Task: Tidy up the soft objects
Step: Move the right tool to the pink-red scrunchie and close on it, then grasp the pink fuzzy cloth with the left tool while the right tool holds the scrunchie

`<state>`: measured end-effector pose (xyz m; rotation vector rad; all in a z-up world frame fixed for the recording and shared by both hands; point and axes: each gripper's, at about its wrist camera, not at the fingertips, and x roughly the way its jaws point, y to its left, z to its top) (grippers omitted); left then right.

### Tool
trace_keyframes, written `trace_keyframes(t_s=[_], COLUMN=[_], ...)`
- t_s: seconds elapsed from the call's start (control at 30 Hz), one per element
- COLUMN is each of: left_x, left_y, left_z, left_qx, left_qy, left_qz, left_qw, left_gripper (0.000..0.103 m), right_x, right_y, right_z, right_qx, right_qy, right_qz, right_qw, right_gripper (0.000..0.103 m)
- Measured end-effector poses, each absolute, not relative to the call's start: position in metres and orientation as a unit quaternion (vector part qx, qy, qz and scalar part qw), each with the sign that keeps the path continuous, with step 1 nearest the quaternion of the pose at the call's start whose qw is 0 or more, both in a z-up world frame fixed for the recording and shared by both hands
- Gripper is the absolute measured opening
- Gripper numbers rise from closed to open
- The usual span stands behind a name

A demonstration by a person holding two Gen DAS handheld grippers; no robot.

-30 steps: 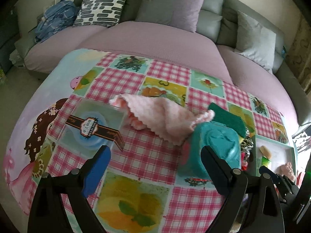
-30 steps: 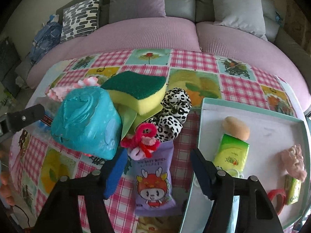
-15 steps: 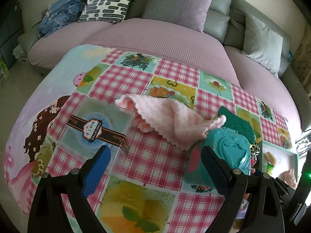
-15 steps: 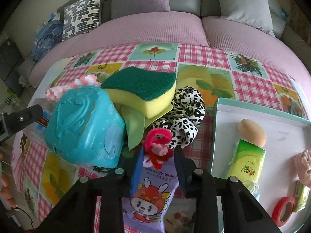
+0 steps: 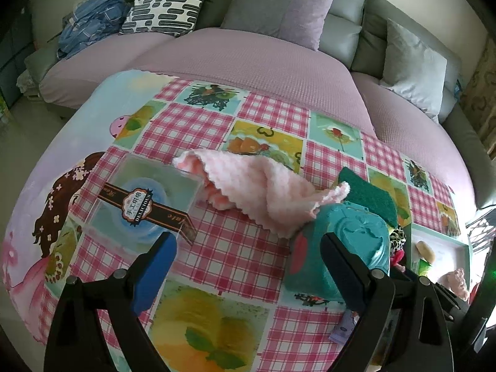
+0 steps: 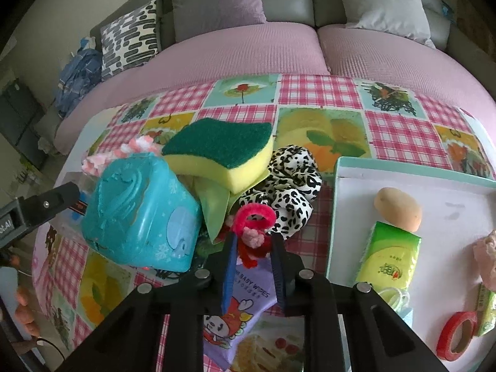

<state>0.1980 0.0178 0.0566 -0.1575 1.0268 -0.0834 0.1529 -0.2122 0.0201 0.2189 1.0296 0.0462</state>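
Pinching a red-and-pink fuzzy hair tie (image 6: 254,232) between its nearly closed fingers, the right gripper (image 6: 253,249) sits low over the checked tablecloth (image 6: 400,130), just above a purple baby-wipes pack (image 6: 248,303). Hair tie lies at the near edge of a pile: leopard-print scrunchie (image 6: 288,186) just behind it, green-and-yellow sponge (image 6: 220,152) on top, a green cloth (image 6: 214,207) under the sponge, teal plastic tub (image 6: 139,210) on its side to the left. White tray (image 6: 455,204) with teal rim to the right holds a tan egg-shaped squishy (image 6: 398,209), a green tissue pack (image 6: 389,257), a pink fuzzy item (image 6: 486,257) at the frame edge, and a red tape roll (image 6: 457,334).

Left gripper (image 5: 248,266) hovers with fingers spread wide, holding nothing. Ahead of it: pink fluffy cloth (image 5: 257,186) crumpled on the tablecloth, one corner draped onto the teal tub (image 5: 341,248). Clear plastic box (image 5: 145,204) with a brown label band sits to the left, touching the cloth's far end. Purple-covered sofa (image 5: 248,59) with cushions behind the table.
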Motion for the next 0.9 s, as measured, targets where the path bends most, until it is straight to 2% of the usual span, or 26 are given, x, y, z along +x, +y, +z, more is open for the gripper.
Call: trace_keyframes(t_s=[0.7,0.8,0.9], left_x=[0.212,0.225,0.242], left_y=[0.010,0.010,0.008], left_z=[0.077,0.077,0.073], left_qx=[-0.092,-0.097,-0.091], left_qy=[0.470,0.473,0.481], left_qz=[-0.051,-0.051,-0.053], left_qw=[0.876,0.874,0.870], left_gripper=[0.094,0.102,0.103], right_x=[0.136,0.133,0.131], right_y=[-0.240,-0.248,-0.252], right_z=[0.062,0.068,0.073], right_qx=[0.109,0.113,0.114], right_qy=[0.445,0.434,0.428], right_qz=[-0.017,-0.028,-0.037], right_qw=[0.889,0.893,0.896], right_gripper=[0.022,0.022,0.022])
